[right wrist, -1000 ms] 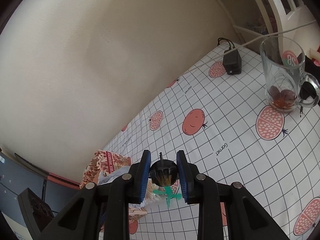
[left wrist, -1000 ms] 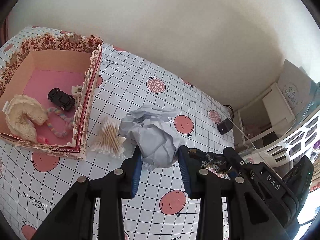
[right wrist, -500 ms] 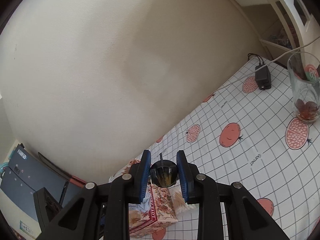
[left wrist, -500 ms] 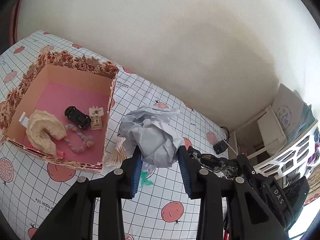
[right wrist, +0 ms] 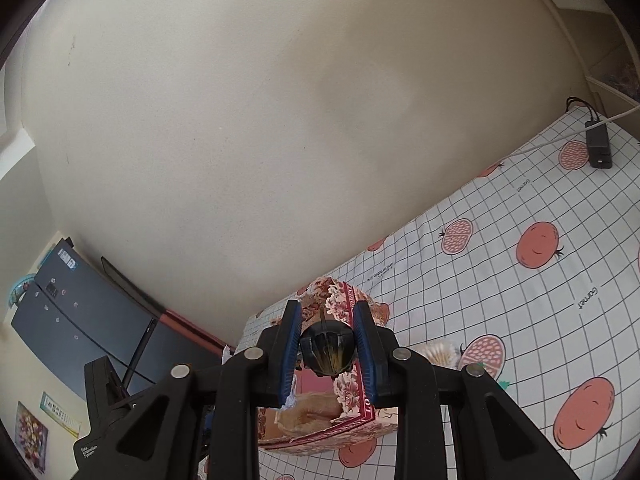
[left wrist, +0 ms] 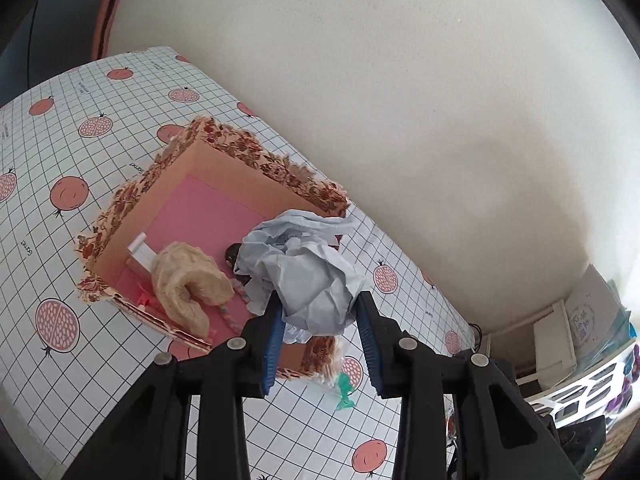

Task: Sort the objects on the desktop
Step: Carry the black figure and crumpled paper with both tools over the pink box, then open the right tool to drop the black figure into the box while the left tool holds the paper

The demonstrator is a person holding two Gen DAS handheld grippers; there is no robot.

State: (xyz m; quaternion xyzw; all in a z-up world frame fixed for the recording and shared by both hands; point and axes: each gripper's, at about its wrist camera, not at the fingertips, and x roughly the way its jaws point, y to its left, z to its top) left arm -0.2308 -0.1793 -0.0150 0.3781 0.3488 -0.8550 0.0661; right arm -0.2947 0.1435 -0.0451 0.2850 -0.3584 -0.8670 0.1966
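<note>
Floral-edged box (left wrist: 224,148) with pink floor, pale blue paper (left wrist: 308,276), pomegranate-print checked tablecloth (left wrist: 52,200).

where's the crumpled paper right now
In the left wrist view, the crumpled paper is clamped in the left gripper, held above the floral box's right end, over the toy car.

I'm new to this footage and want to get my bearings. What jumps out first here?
The crumpled paper stands out first, clamped in the left gripper above the floral box, which holds a cream knit piece. In the right wrist view, the right gripper grips a small dark round object over the same box. The pomegranate-print tablecloth covers the table.
</note>
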